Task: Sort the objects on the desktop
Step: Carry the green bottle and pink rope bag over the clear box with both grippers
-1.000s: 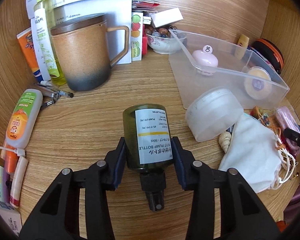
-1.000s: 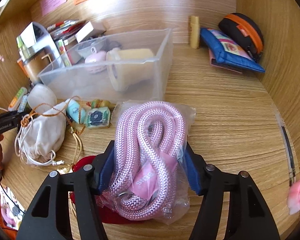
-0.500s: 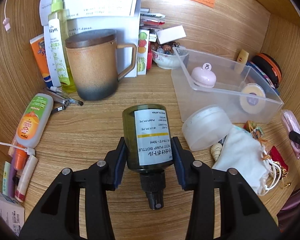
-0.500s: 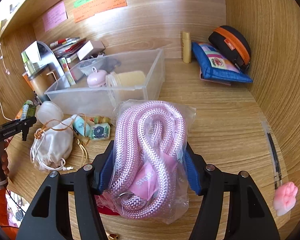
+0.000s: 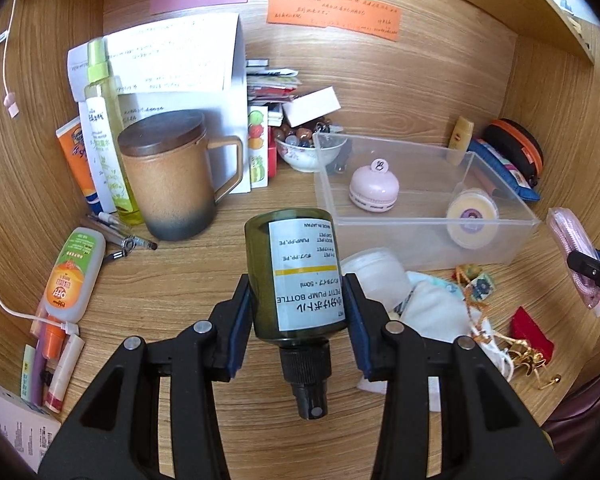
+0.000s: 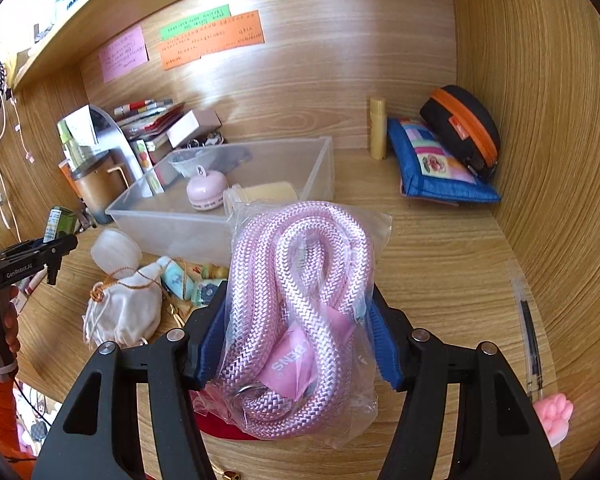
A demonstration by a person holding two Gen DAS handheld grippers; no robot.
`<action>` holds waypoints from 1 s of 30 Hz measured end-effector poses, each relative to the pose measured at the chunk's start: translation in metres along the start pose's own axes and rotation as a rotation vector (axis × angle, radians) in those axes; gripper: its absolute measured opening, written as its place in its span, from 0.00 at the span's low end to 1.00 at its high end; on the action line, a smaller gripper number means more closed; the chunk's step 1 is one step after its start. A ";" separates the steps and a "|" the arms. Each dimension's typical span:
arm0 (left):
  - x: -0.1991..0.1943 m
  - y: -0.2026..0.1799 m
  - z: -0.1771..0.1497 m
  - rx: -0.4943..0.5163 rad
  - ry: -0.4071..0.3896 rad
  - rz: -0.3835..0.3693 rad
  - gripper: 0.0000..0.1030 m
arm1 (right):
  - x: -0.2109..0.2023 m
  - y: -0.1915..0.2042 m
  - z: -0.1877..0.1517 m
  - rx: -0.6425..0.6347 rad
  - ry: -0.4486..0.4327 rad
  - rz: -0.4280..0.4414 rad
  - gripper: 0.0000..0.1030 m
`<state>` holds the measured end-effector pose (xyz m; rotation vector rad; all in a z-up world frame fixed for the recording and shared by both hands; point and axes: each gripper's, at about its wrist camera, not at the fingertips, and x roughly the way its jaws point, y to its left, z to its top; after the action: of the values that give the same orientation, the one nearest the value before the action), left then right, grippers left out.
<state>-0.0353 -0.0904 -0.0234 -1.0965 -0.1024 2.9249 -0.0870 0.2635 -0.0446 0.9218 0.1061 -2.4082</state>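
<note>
My left claw [image 5: 298, 308] clamps the bottle [image 5: 294, 272], right claw [image 6: 300, 340] clamps the bagged rope [image 6: 300, 304], both above the desk. Slick bag could slip; round bottle may roll in the bin [image 5: 496, 222].

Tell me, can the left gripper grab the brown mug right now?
Probably not. The left gripper is already shut on the green pump bottle, so its fingers are full. The brown mug stands unblocked ahead, but the bottle must go first.

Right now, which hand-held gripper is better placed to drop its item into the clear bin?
Left hand-held gripper: its green pump bottle sits just short of the clear bin.
</note>
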 end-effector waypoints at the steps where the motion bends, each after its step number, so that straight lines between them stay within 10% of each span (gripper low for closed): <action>1: -0.001 -0.002 0.001 0.000 -0.003 -0.003 0.41 | -0.002 0.000 0.001 -0.002 -0.006 -0.001 0.57; 30: -0.001 -0.042 0.057 0.026 -0.068 -0.088 0.41 | 0.020 0.020 0.065 -0.108 -0.090 0.071 0.57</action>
<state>-0.0727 -0.0522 0.0232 -0.9632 -0.1104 2.8772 -0.1274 0.2207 -0.0056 0.7550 0.1650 -2.3499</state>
